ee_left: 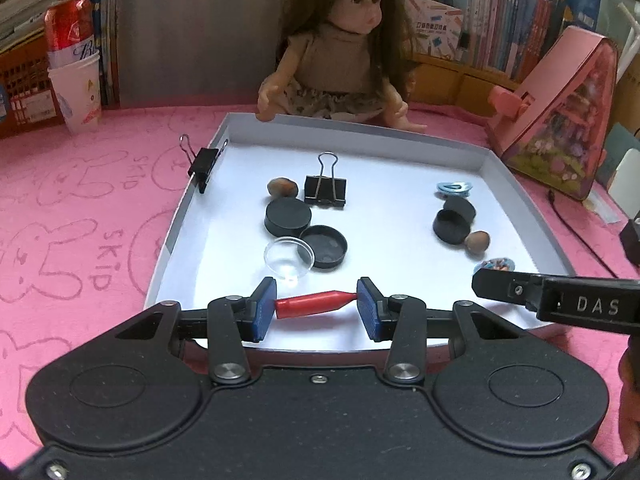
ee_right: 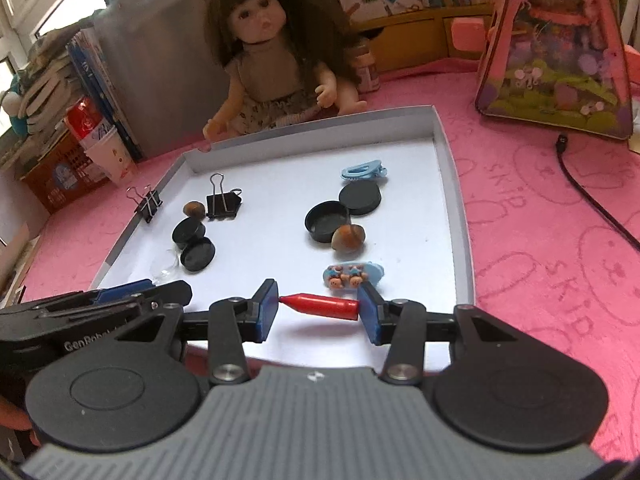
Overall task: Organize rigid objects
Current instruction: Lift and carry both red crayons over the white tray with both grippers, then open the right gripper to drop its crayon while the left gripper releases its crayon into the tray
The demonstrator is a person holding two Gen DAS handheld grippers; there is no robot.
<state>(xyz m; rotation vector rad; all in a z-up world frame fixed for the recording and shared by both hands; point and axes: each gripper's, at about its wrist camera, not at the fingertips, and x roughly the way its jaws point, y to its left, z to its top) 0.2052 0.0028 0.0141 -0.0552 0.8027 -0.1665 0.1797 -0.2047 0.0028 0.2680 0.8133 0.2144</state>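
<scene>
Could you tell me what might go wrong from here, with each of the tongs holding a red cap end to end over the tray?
1. Each red cap is pinched only at its ends, the pointed tip on one pad; it could pivot and slip out.
2. The left tongs sit just above the clear lid; lowering might knock it.
3. The right tongs are close to the cartoon hair clip and might nudge it.

A small red pen cap [ee_left: 314,303] is lying sideways between the blue pads of the left gripper [ee_left: 316,305]. Another red cap [ee_right: 320,306] is sitting the same way in the right gripper [ee_right: 318,307]. Both are hanging over the near end of the white tray [ee_left: 400,216].
</scene>
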